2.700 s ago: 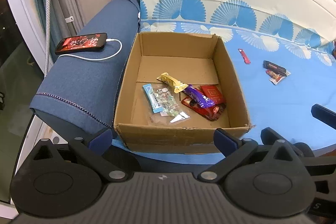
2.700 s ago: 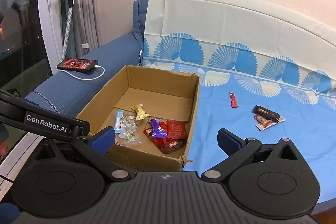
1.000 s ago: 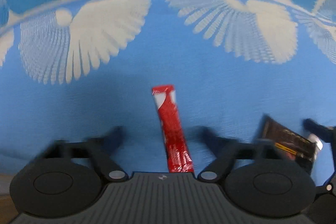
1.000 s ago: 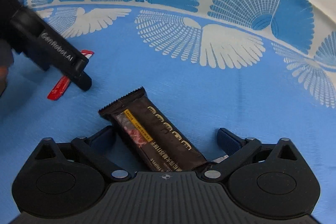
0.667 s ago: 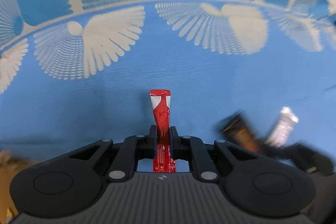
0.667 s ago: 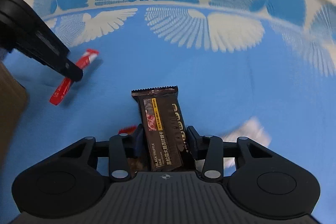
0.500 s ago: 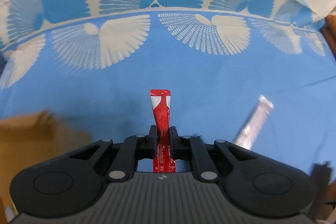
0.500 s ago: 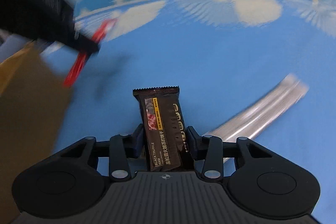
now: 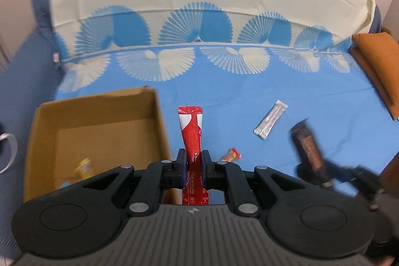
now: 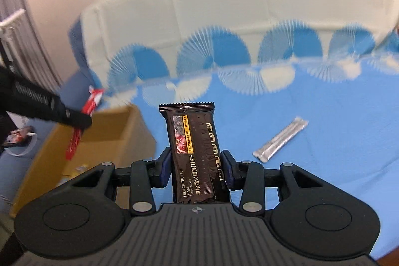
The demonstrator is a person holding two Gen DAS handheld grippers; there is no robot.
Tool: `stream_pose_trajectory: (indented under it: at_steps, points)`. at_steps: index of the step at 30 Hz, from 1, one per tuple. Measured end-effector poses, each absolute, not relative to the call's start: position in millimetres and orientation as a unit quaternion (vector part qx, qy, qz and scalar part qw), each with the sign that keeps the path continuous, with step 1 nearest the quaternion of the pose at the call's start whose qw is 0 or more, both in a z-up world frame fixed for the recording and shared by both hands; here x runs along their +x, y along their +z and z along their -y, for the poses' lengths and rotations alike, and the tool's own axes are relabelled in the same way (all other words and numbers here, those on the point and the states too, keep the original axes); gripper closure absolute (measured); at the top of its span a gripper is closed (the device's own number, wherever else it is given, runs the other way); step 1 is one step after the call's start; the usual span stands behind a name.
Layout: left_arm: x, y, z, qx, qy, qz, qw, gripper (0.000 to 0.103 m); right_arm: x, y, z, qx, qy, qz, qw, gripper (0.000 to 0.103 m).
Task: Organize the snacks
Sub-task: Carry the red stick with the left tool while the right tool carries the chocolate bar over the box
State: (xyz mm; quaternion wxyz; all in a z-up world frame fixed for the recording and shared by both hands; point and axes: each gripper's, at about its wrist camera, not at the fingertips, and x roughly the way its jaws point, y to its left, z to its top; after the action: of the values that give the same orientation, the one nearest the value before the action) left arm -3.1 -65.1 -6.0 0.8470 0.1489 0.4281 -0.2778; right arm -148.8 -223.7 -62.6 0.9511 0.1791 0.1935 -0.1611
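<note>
The left gripper (image 9: 194, 161) is clamped on a thin red stick sachet (image 9: 190, 131), centre of the frame, beside the open brown cardboard box (image 9: 159, 121) at lower left. The right gripper (image 10: 197, 167) grips a dark brown cracker bar (image 10: 195, 153). A silver foil packet (image 10: 280, 138) lies on the blue patterned cloth (image 10: 324, 116), centre right.

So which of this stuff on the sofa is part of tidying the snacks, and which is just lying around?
Part of the job:
- red stick packet, clamped in the left gripper
- black cracker pack, clamped in the right gripper
- cardboard box, some snacks already inside
- silver packet and small red-wrapped snack, loose on the blue cover

Just lying about:
- orange cushion
- patterned sofa cover
</note>
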Motion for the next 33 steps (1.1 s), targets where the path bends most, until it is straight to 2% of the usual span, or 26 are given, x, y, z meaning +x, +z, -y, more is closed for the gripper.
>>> stream_pose_trajectory:
  at_steps: [5, 10, 16, 33]
  points:
    - [-54.0, 5.7, -2.3, 0.152, -0.255, -0.417, 0.859, 0.091, -191.3, -40.6, 157.1, 0.172, -0.122, -0.181, 0.961, 0.059]
    - [-90.4, -10.6, -67.8, 0.135, -0.232, -0.444, 0.855, 0.091, -206.5, -44.0, 93.7, 0.178, -0.067, -0.199, 0.961, 0.059]
    - [-118.1, -22.7, -123.8, 0.121, -0.194, -0.445, 0.866, 0.091, -211.8, -32.2, 42.4, 0.132, -0.036, -0.214, 0.967, 0.059]
    - [-116.2, -25.3, -146.3, 0.095, -0.206, -0.445, 0.866, 0.091, -197.5, -28.3, 7.1, 0.086, -0.036, -0.246, 0.965, 0.059]
